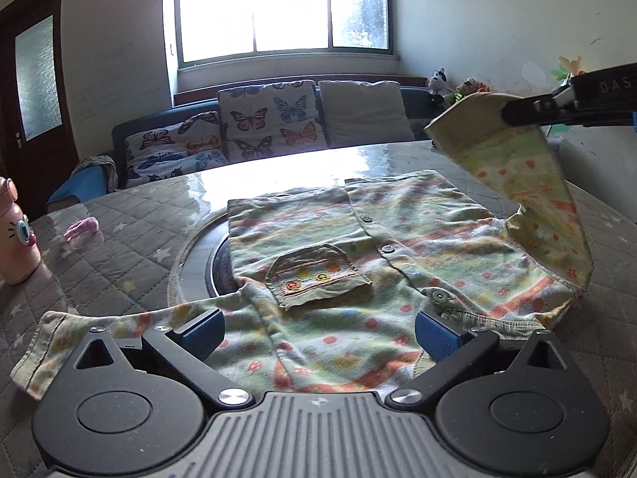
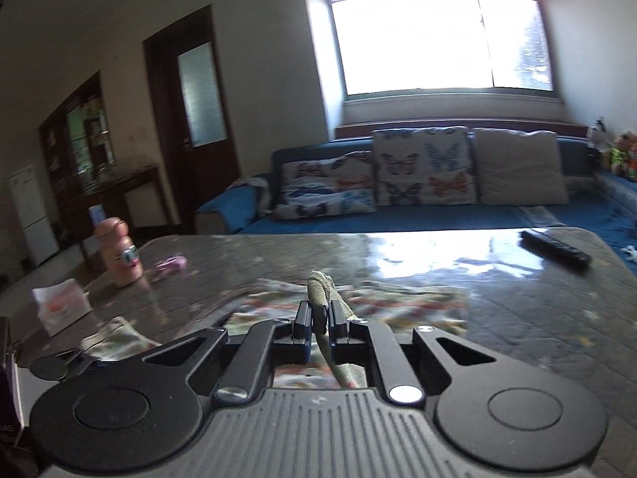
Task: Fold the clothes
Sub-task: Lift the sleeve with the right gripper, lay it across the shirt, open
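A small child's shirt (image 1: 358,247) with green, yellow and orange stripes, buttons and a chest pocket lies spread on the table. My left gripper (image 1: 318,334) is open, low over the shirt's near edge, empty. My right gripper (image 1: 517,113) comes in from the right and is shut on the cuff of the shirt's right sleeve (image 1: 529,183), holding it up above the table. In the right wrist view the gripper (image 2: 320,318) pinches that cuff (image 2: 320,294) between its pads, with the shirt (image 2: 358,302) blurred below. The left sleeve (image 1: 43,350) lies flat at the near left.
The table (image 1: 119,239) has a quilted grey cover under glass and a round inset. A pink bottle (image 1: 16,235), a pink hair tie (image 1: 81,231), a tissue pack (image 2: 59,302) and a remote (image 2: 555,249) lie on it. A blue sofa (image 2: 398,215) stands behind.
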A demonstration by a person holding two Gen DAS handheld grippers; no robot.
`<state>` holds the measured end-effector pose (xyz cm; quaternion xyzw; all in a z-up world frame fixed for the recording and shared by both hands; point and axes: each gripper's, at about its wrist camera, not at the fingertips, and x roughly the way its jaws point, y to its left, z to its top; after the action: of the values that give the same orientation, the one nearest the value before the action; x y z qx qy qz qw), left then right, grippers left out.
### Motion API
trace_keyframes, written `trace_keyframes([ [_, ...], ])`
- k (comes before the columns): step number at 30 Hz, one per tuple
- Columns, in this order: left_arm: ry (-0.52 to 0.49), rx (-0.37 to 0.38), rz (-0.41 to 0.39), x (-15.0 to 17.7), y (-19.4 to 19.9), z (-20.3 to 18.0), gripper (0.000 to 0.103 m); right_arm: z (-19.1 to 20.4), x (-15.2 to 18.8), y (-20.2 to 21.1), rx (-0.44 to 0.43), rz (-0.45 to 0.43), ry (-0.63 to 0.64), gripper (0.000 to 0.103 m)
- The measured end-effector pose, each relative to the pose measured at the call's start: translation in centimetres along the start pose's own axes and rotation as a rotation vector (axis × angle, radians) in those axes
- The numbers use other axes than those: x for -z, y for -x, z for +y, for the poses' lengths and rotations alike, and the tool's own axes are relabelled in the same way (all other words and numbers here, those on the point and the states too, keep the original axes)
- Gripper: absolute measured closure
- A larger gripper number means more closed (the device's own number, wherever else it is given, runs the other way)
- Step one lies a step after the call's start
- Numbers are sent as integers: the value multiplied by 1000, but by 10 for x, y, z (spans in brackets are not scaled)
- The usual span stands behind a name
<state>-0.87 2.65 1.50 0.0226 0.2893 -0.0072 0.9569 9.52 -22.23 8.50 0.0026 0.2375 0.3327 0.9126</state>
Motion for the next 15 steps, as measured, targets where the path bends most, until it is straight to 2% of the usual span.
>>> trace_keyframes([
  [8, 23, -10, 5, 4, -1, 8, 0, 58, 10, -32, -127, 82, 66, 94],
  [10, 22, -8, 7, 4, -2, 8, 0, 65, 15, -37, -160, 103, 72, 85],
  [12, 22, -7, 10, 4, -3, 8, 0, 69, 20, -33, -181, 109, 83, 82],
  [15, 25, 1, 8, 3, -4, 8, 0, 60, 24, -23, -163, 117, 95, 78],
])
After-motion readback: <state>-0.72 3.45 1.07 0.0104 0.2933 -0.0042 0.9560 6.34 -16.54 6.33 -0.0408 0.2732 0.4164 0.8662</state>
